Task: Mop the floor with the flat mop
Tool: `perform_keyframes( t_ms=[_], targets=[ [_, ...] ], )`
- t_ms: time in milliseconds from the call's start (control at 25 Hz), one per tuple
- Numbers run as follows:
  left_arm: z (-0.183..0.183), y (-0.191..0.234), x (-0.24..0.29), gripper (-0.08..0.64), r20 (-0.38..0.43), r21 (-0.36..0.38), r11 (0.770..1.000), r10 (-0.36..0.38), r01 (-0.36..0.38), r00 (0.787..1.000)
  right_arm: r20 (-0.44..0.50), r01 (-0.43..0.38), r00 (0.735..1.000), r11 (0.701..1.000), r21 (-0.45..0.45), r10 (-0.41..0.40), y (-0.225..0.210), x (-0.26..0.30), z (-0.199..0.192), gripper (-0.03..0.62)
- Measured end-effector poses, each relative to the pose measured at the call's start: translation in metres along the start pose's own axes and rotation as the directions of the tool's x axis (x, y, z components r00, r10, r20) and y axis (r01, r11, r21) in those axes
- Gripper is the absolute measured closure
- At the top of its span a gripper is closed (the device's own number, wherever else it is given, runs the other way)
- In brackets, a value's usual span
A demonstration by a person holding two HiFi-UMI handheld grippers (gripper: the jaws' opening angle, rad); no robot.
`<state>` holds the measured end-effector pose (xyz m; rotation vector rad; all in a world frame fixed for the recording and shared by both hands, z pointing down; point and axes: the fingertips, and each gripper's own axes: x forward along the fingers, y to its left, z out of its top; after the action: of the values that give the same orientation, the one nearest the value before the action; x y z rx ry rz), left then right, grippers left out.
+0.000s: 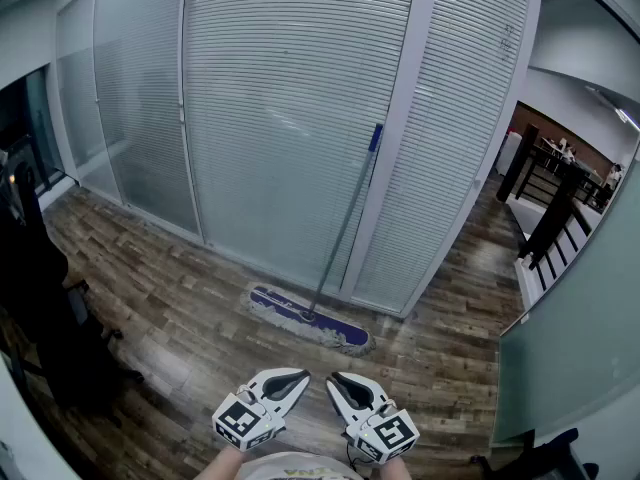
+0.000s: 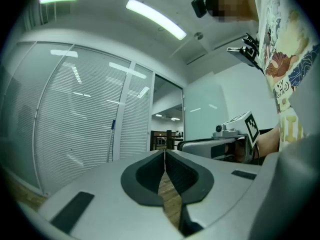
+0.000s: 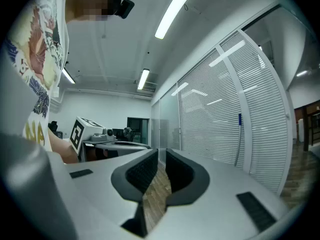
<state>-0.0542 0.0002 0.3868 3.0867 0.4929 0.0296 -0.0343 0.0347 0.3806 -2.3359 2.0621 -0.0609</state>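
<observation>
The white left gripper [image 1: 288,380] is hovering clenched and empty, well short of the white-slatted glass partition [image 1: 290,118]. Against that partition the blue-padded flat mop [image 1: 312,317] is leaning by its long grey pole [image 1: 345,223]; it is probably going to handle light and stiff, best grasped mid-pole. The white right gripper [image 1: 347,383] is likewise staying closed on nothing.

Purple flat mop [image 1: 318,324] leans against the glass wall [image 1: 280,118]
</observation>
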Motion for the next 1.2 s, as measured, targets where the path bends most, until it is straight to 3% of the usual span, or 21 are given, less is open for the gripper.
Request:
perform_keyframes(
  t_ms=[360, 600, 760, 960, 1200],
  targets=[
    [-0.006, 0.003, 0.001, 0.546, 0.004, -0.016, 1.0, 0.011, -0.011, 1.0, -0.012, -0.041, 0.999, 0.999, -0.016, 0.04, 0.004, 0.01, -0.005, 0.534],
    [0.0, 0.003, 0.004, 0.546, 0.027, 0.004, 1.0, 0.002, -0.002, 1.0, 0.063, -0.066, 0.996, 0.995, 0.073, 0.062, 0.002, 0.01, 0.004, 0.532],
    [0.001, 0.005, 0.004, 0.546, 0.024, 0.006, 1.0, -0.002, 0.002, 1.0, 0.059, -0.11, 0.993, 0.989, 0.096, 0.104, 0.004, 0.014, 0.005, 0.534],
    [0.0, 0.015, 0.008, 0.546, 0.02, 0.018, 1.0, -0.012, 0.012, 1.0, 0.037, -0.073, 0.997, 0.996, 0.044, 0.071, -0.007, 0.025, 0.004, 0.532],
    [-0.007, 0.032, 0.021, 0.546, 0.003, 0.012, 1.0, -0.01, 0.01, 1.0, 0.022, -0.037, 0.999, 0.997, 0.065, 0.035, -0.026, 0.038, 0.001, 0.532]
  ],
)
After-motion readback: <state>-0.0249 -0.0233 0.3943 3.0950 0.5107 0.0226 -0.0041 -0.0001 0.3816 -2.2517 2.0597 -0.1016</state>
